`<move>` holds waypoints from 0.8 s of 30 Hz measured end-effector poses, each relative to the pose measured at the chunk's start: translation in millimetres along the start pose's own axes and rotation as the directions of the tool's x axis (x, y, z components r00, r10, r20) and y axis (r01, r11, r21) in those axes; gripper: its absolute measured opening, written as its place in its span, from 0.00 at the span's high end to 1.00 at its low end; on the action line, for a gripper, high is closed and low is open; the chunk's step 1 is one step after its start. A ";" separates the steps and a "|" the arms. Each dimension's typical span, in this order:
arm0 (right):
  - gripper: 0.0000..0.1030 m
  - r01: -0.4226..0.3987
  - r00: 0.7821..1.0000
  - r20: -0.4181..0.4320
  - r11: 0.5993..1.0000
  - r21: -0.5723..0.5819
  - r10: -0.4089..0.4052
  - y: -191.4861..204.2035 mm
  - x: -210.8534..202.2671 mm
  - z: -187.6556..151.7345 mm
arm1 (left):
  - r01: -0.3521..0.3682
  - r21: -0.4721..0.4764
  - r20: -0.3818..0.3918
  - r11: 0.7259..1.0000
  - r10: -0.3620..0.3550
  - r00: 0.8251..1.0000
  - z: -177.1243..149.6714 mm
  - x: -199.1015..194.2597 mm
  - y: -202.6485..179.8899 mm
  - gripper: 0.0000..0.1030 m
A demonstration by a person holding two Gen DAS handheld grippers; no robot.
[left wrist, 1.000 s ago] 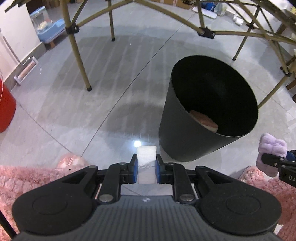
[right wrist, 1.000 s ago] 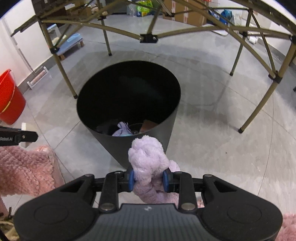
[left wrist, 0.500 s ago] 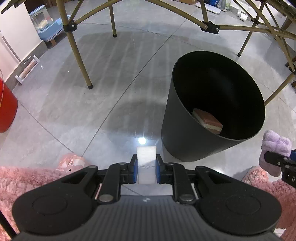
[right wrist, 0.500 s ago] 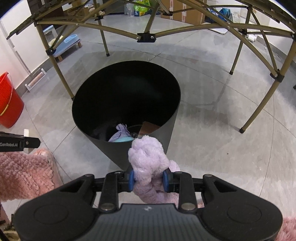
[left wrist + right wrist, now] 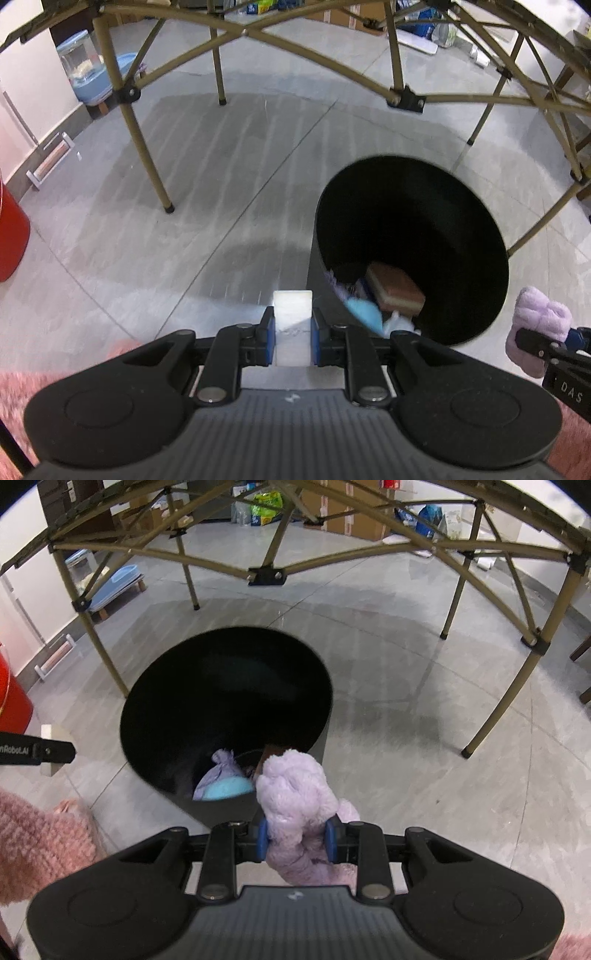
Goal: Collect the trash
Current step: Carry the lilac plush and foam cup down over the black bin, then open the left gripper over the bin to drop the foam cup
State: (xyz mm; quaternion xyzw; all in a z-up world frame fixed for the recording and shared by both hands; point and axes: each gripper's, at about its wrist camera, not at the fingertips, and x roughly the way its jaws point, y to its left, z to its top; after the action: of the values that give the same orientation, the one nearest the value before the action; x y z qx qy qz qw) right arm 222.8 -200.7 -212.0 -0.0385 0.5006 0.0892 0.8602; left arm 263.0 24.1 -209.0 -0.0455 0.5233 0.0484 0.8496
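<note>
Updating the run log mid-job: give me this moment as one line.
left claw: shut on white foam block | right claw: shut on fluffy purple cloth | round black bin: part-filled | drops: not yet done

Both cameras sit on hand-held grippers and look steeply down along their own fingers at a grey tiled floor (image 5: 229,177). The left wrist view looks from above and to the left of a black bin (image 5: 410,247), close enough to see into its mouth — the bin fills the right half, and the right gripper (image 5: 543,341) with its purple fluffy wad (image 5: 537,321) pokes in at the right edge. The right wrist view faces the same black bin (image 5: 225,709) almost head-on from close above — the left gripper (image 5: 55,744) enters at its left edge. Both views share the bin, the floor, the tan folding frame (image 5: 266,572) overhead and a red bucket (image 5: 11,229) at far left.
</note>
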 end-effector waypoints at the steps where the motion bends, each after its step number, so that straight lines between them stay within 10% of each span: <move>1: 0.73 0.005 1.000 0.008 1.000 0.004 -0.005 -1.7 -0.3 3.0 | 0.000 -0.002 0.006 1.000 0.000 1.000 3.7 0.7 -2.3 0.82; 24: 0.73 0.075 0.994 0.070 0.989 0.124 -0.084 -40.0 16.6 58.2 | 0.041 0.017 -0.012 0.999 -0.041 0.999 44.7 26.0 -71.2 0.82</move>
State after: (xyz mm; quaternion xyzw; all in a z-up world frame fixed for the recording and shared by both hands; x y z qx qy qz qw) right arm 288.2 -229.0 -198.5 -0.0027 0.4703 0.0257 0.8821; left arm 323.4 -39.8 -210.4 -0.0490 0.5276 0.0261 0.8477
